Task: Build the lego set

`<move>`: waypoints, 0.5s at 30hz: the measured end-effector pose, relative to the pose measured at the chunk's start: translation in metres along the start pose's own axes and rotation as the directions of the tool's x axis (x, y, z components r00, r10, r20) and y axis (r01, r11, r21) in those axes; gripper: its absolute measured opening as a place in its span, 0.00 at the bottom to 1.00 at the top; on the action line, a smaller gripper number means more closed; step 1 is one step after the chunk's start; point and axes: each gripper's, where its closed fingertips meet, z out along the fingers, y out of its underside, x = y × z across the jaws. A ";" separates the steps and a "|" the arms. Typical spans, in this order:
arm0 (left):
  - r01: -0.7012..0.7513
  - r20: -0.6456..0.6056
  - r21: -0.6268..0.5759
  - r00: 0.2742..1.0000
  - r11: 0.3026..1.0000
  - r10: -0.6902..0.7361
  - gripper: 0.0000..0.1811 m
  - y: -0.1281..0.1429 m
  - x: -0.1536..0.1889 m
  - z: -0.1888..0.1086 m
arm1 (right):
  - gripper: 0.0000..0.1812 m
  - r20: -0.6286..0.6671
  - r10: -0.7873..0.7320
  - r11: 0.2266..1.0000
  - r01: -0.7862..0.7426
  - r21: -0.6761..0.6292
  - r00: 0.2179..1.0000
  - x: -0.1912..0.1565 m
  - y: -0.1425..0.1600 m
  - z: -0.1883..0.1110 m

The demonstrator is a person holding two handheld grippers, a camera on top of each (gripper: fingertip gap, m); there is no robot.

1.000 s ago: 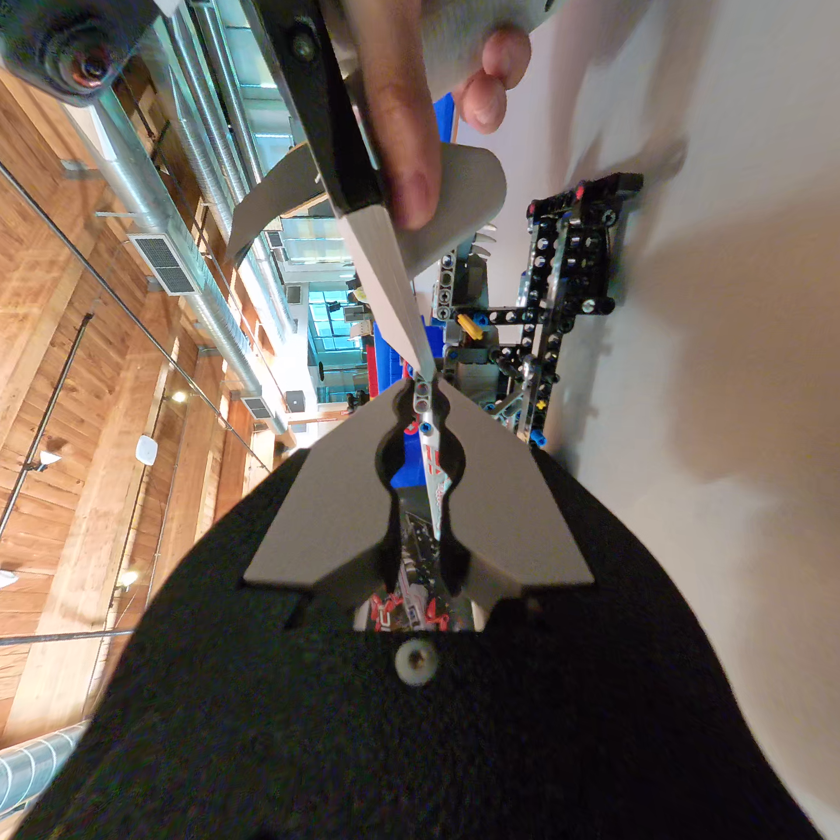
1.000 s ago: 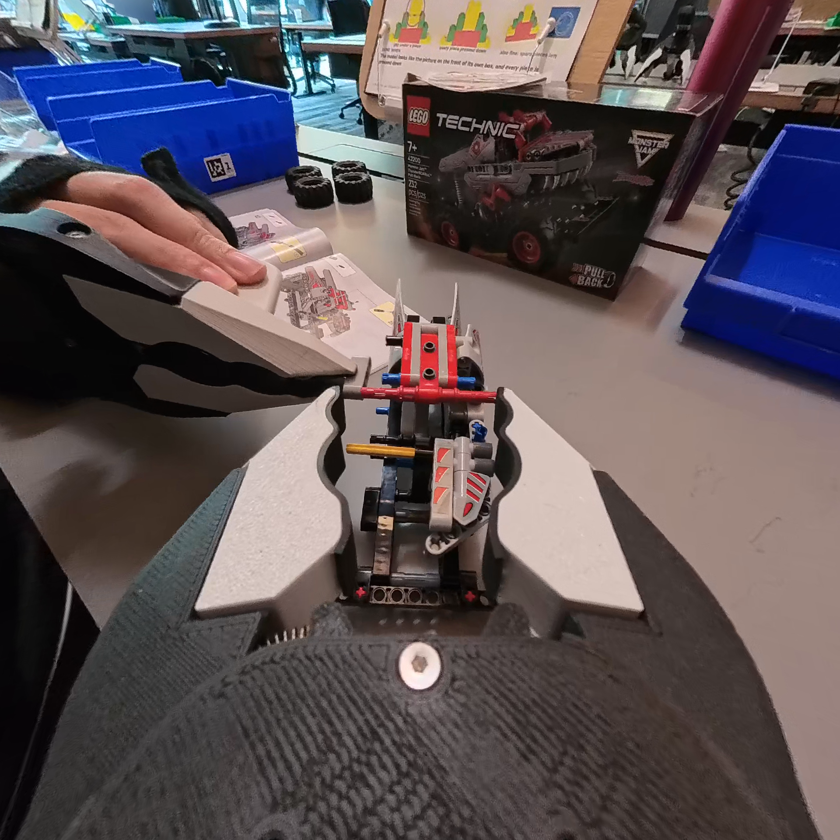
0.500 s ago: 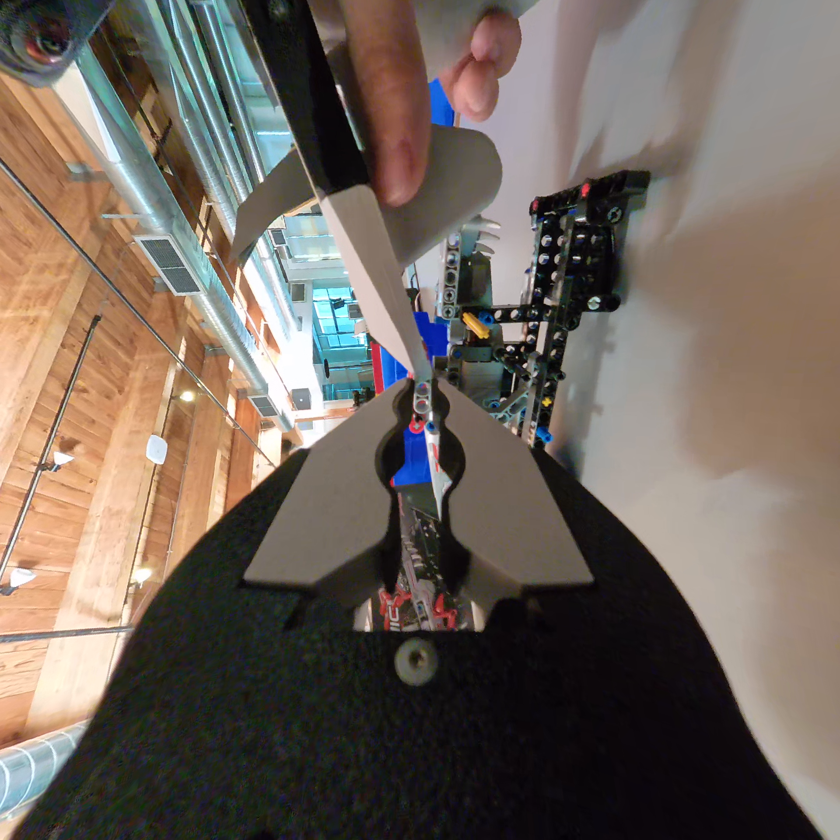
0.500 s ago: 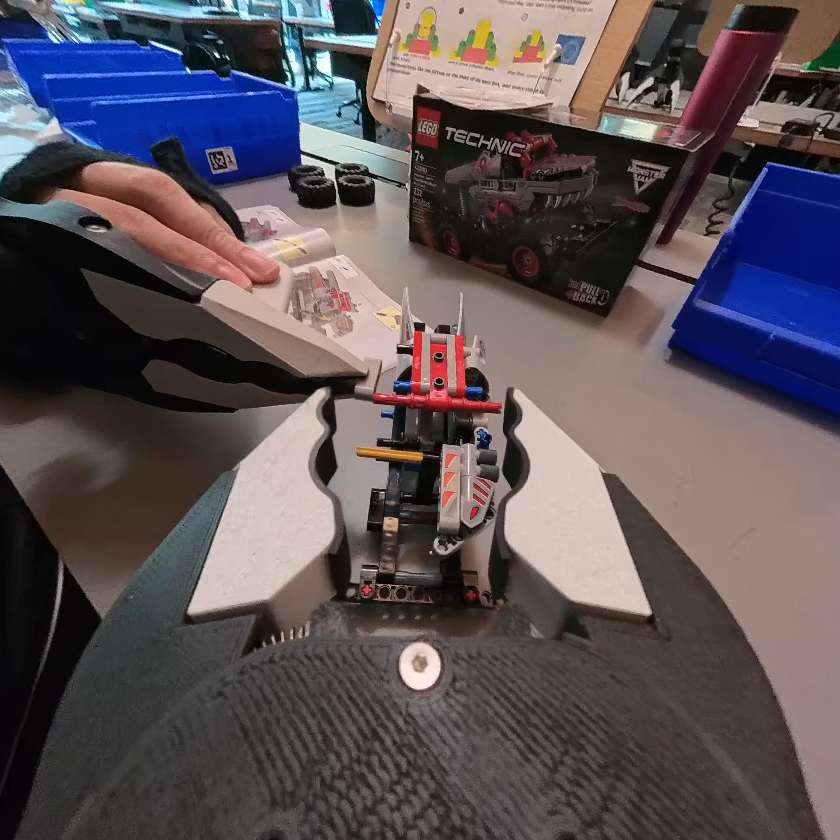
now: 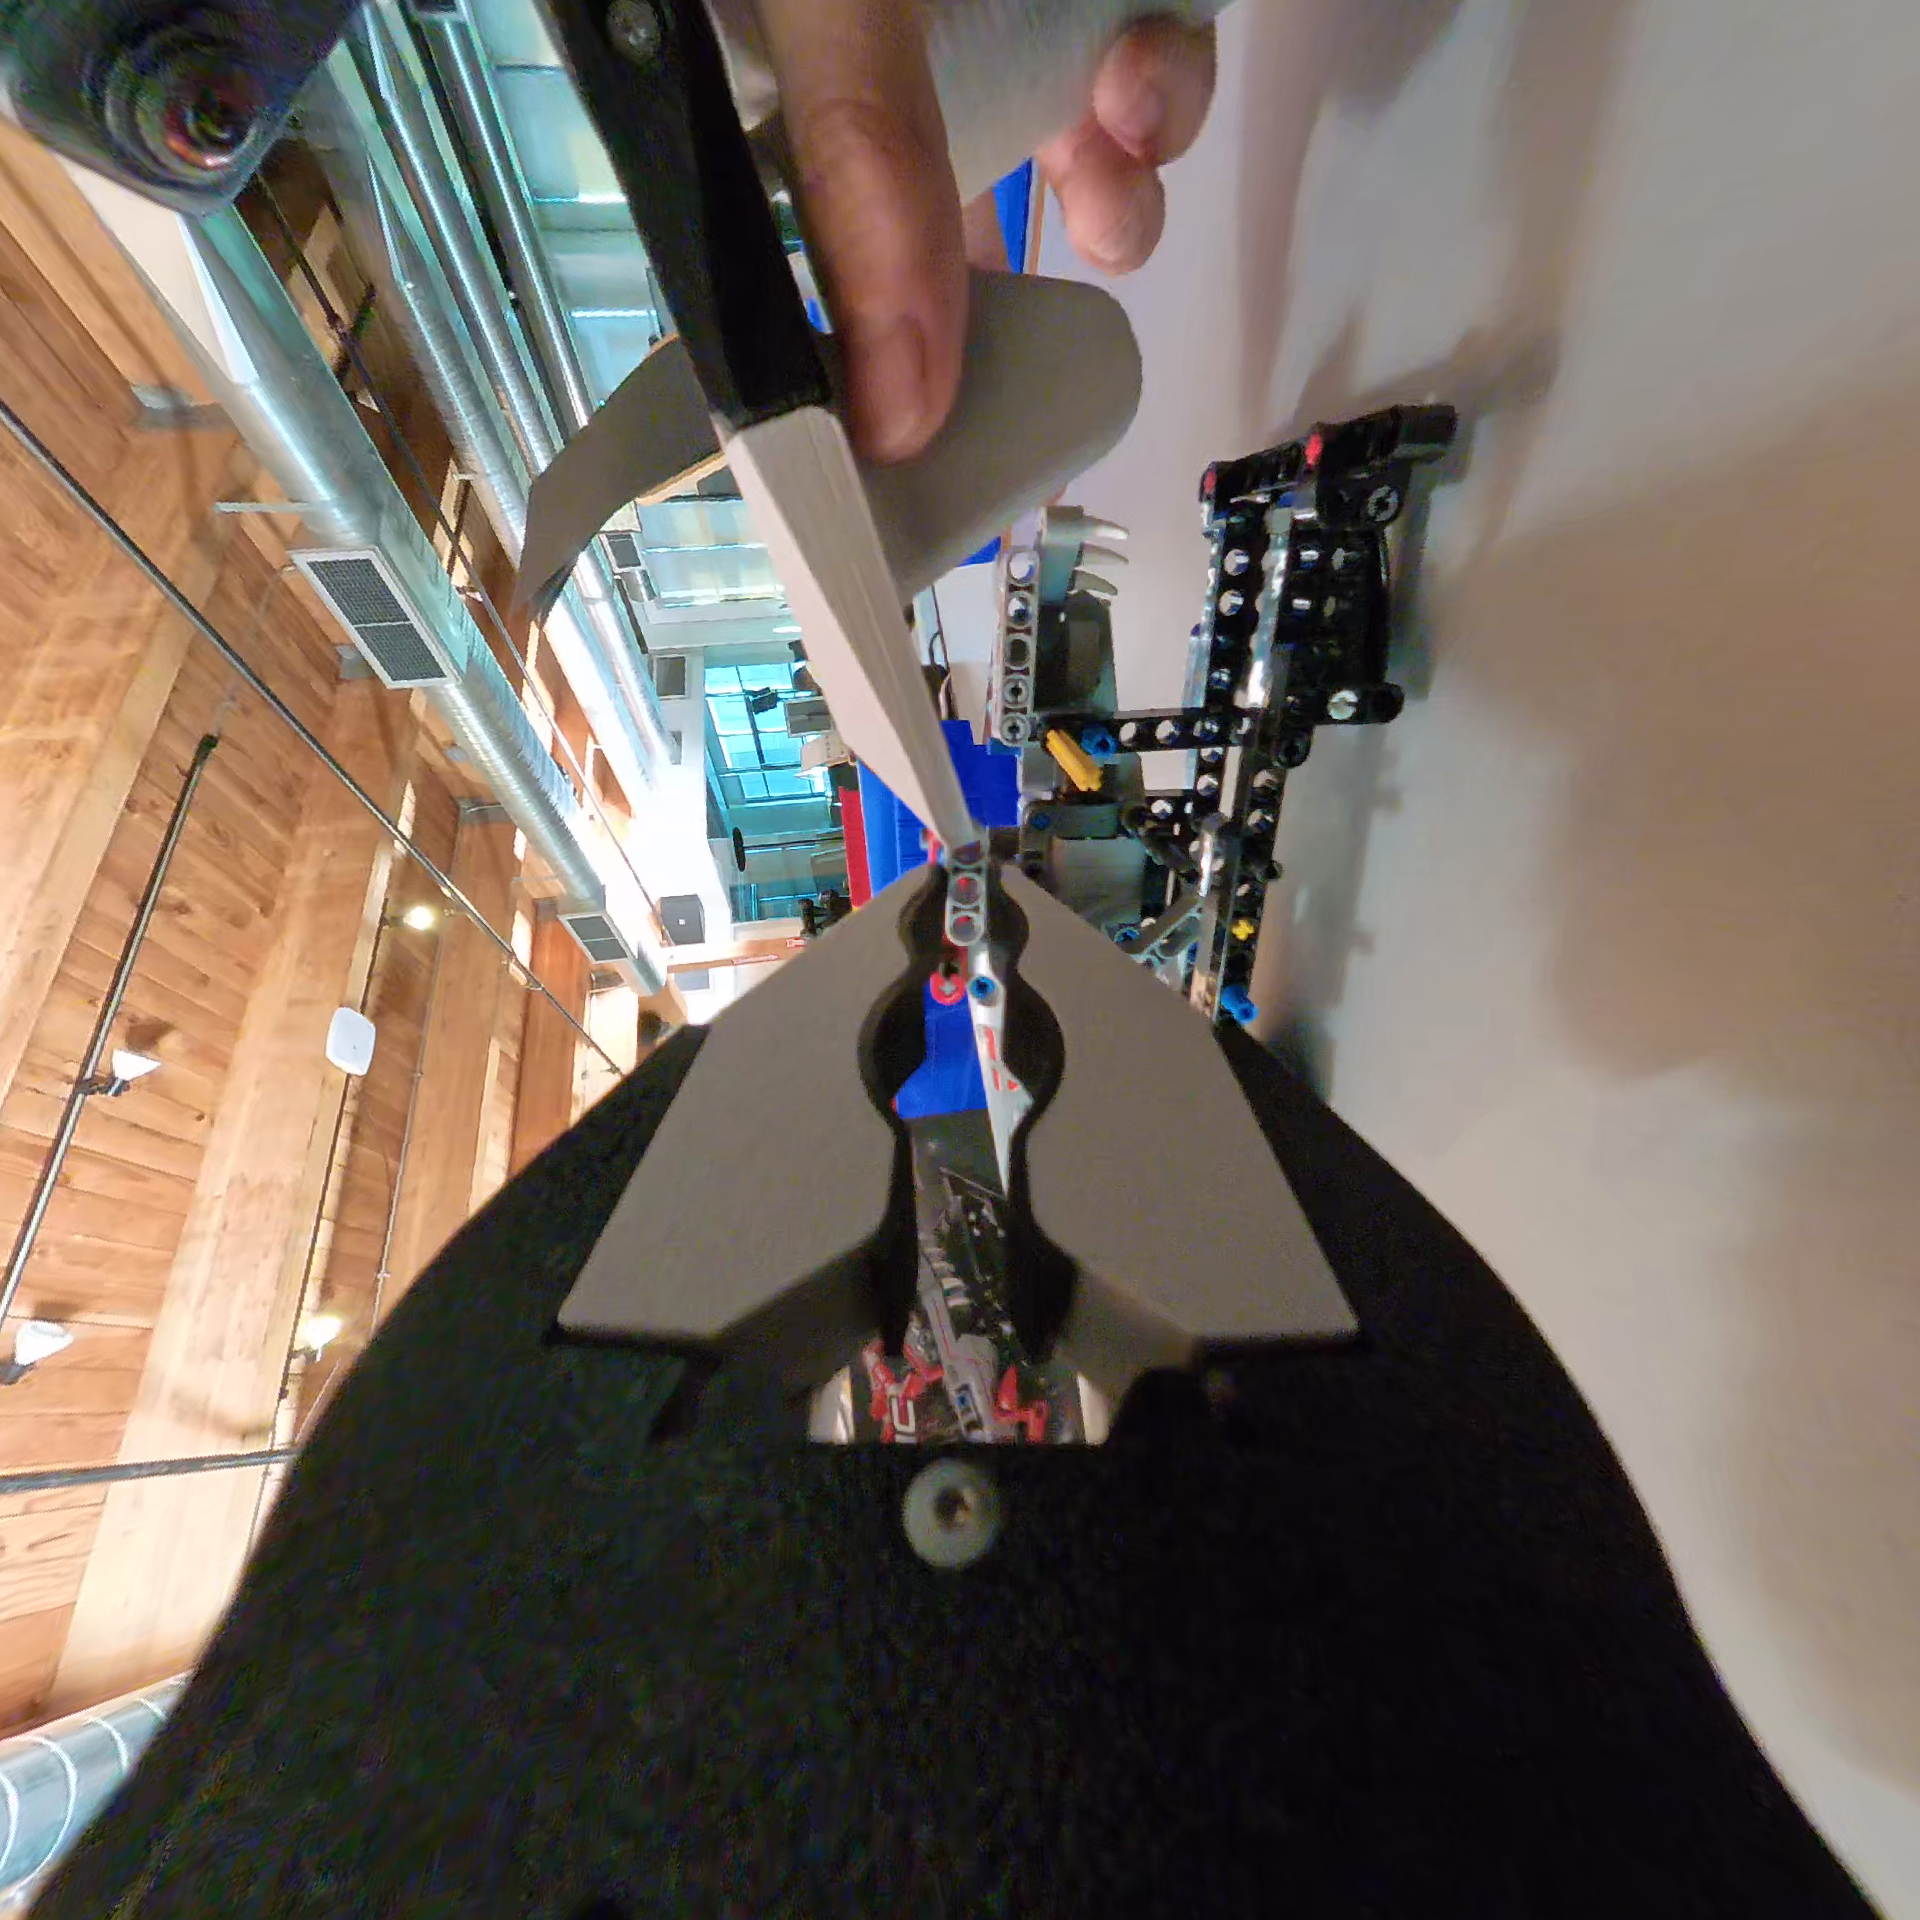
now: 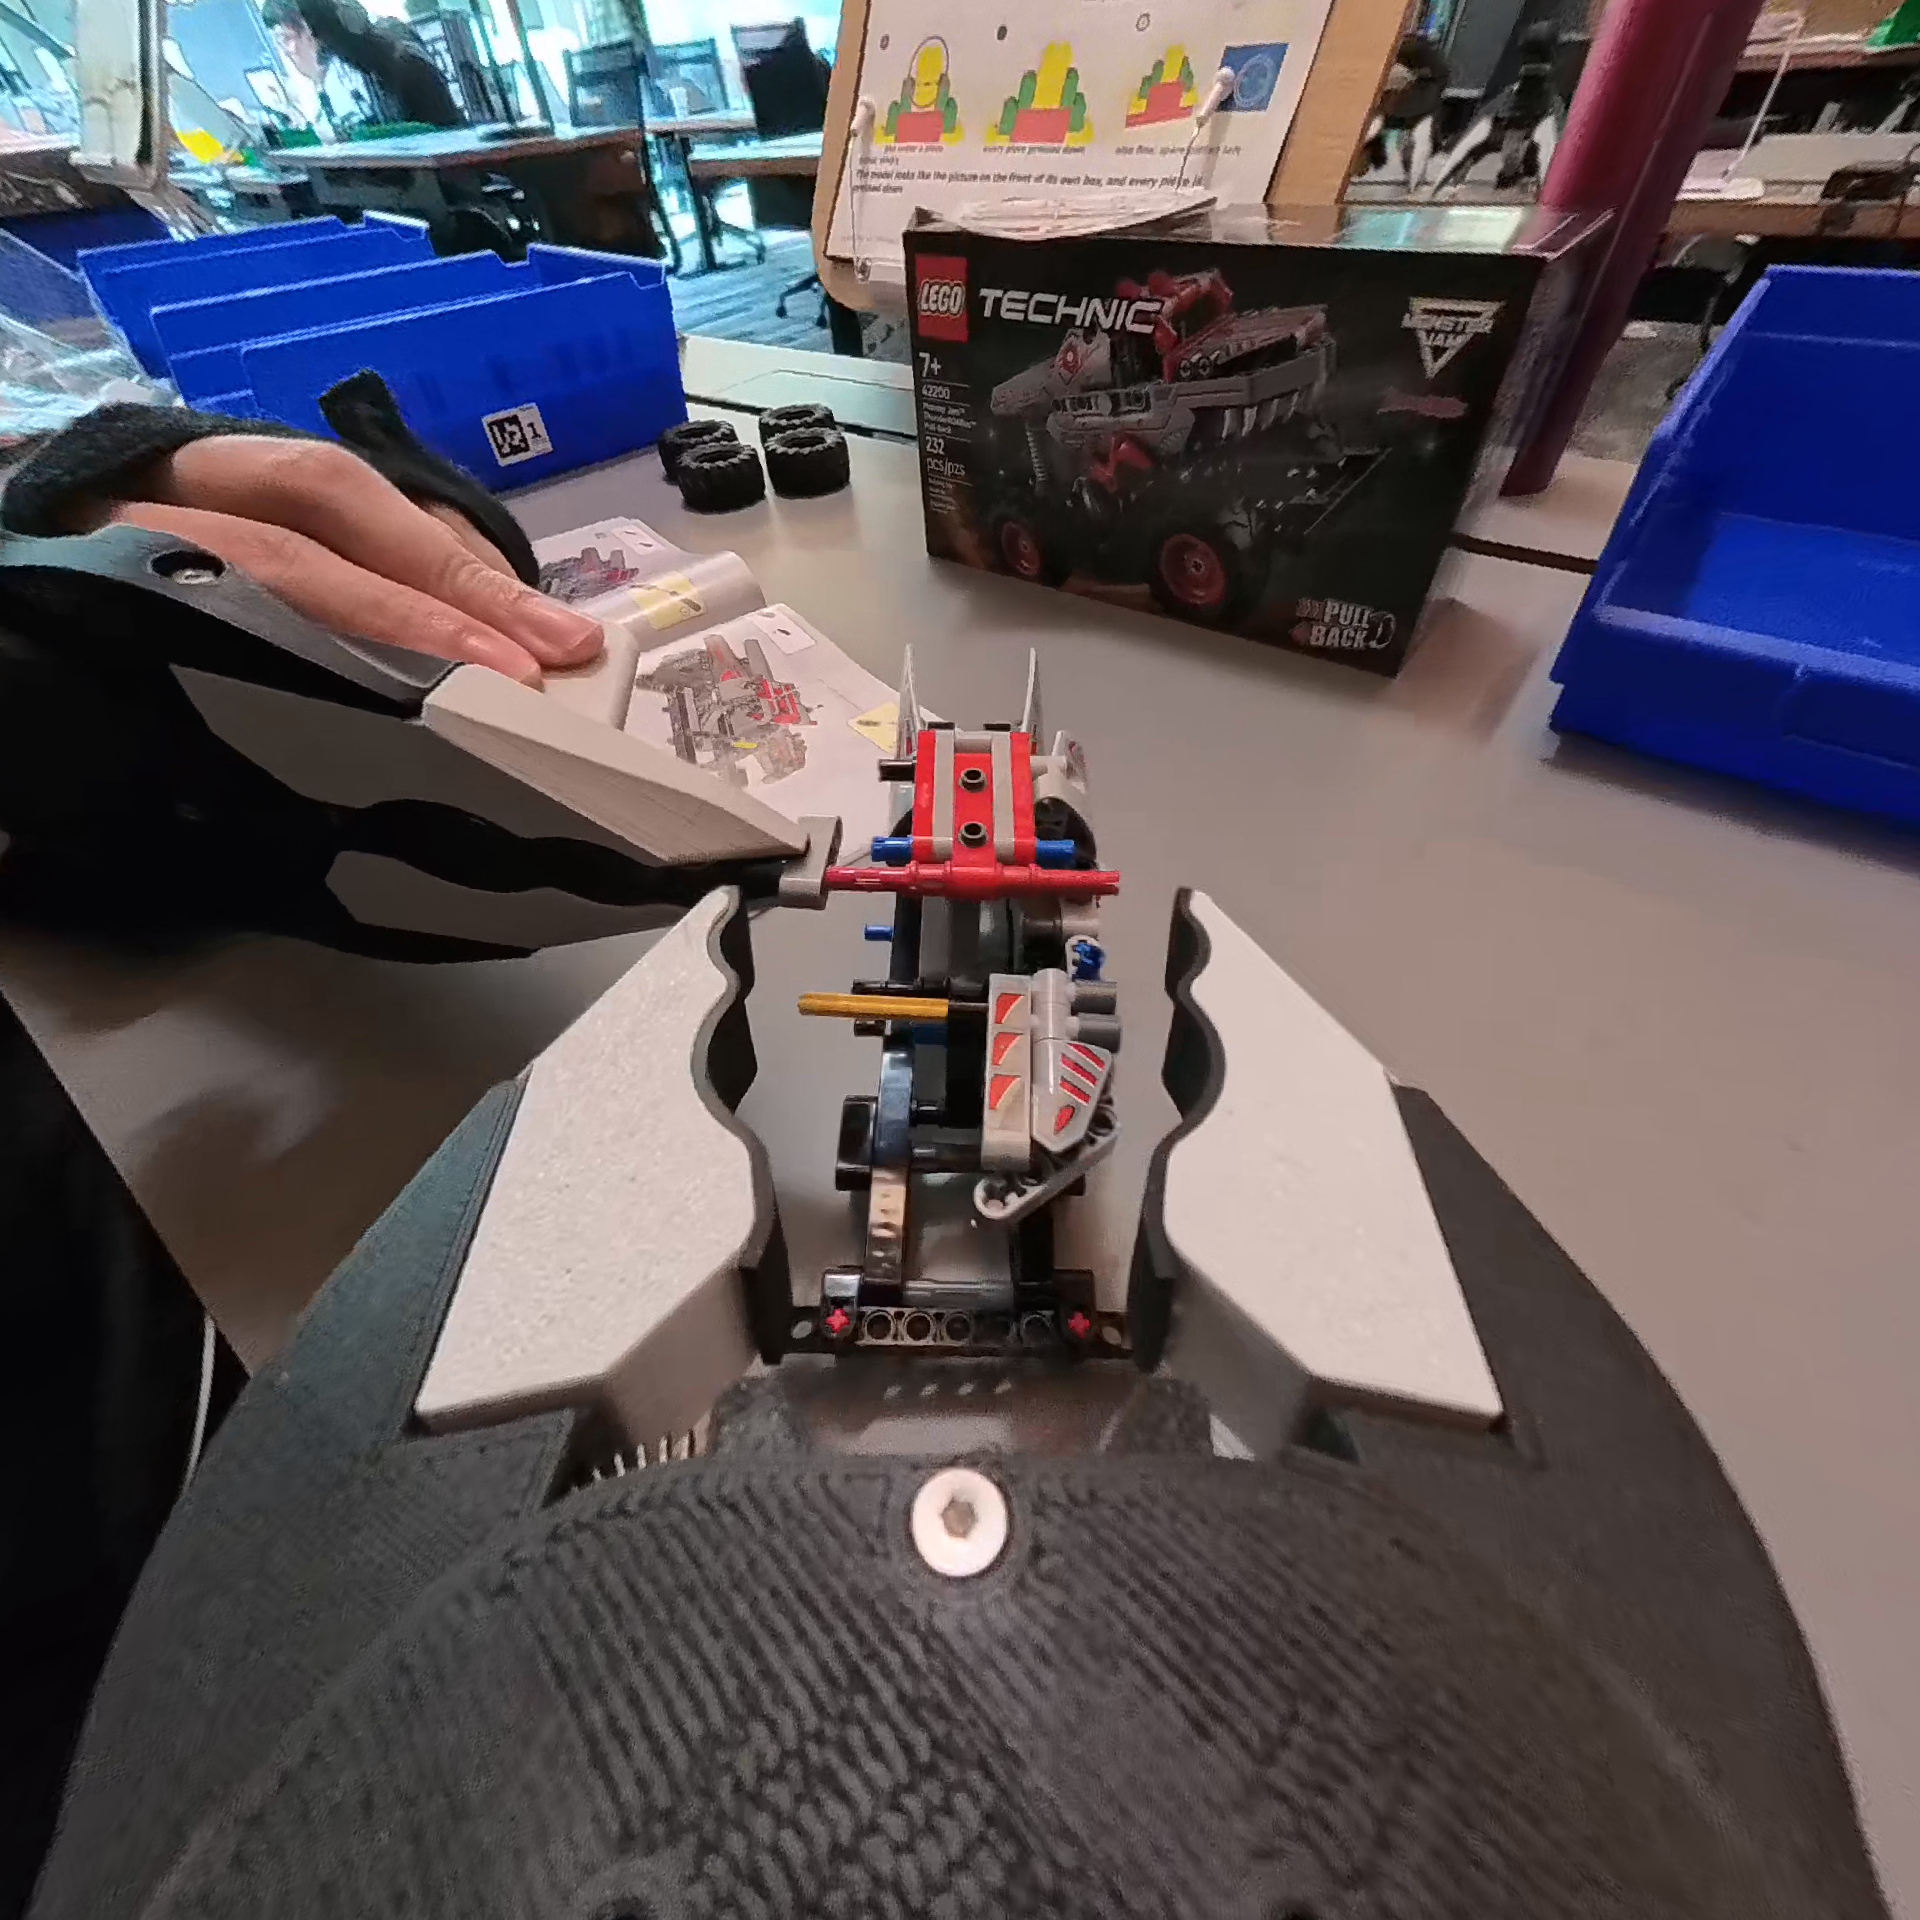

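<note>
The grey panel [image 5: 987, 997] pinched in the left claw [image 5: 966, 883] is best aligned squarely with the red axle [image 6: 966, 881] at frame centre while the right claw [image 6: 961, 935], spread wide, is kept astride the truck chassis [image 6: 956, 1091].

Black, grey and red model [image 6: 971, 1039] with yellow axle [image 6: 868, 1005]; blue bins [image 6: 416, 332]; grey table [image 6: 1455, 987]

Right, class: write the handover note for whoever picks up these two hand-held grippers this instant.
Left hand-held gripper: shut on a grey panel piece, its end at the red axle of the truck model.
Right hand-held gripper: open, fingers either side of the model, which stands on the table.
Done: chassis partly built.
Left: seat the panel; four tyres lie unfitted near the box.
</note>
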 end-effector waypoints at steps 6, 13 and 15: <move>0.014 -0.002 -0.007 1.000 1.000 -0.014 0.02 0.006 -0.003 0.007 | 0.41 0.007 -0.013 1.000 0.013 0.014 1.000 -0.001 0.000 0.005; 0.010 0.002 0.005 1.000 1.000 -0.010 0.02 0.011 -0.007 0.014 | 0.35 0.006 -0.006 0.999 0.006 0.034 1.000 0.001 -0.001 0.004; 0.010 0.005 0.014 1.000 1.000 -0.010 0.02 0.012 -0.008 0.015 | 0.35 0.007 -0.011 0.999 0.011 0.034 1.000 0.001 -0.001 0.004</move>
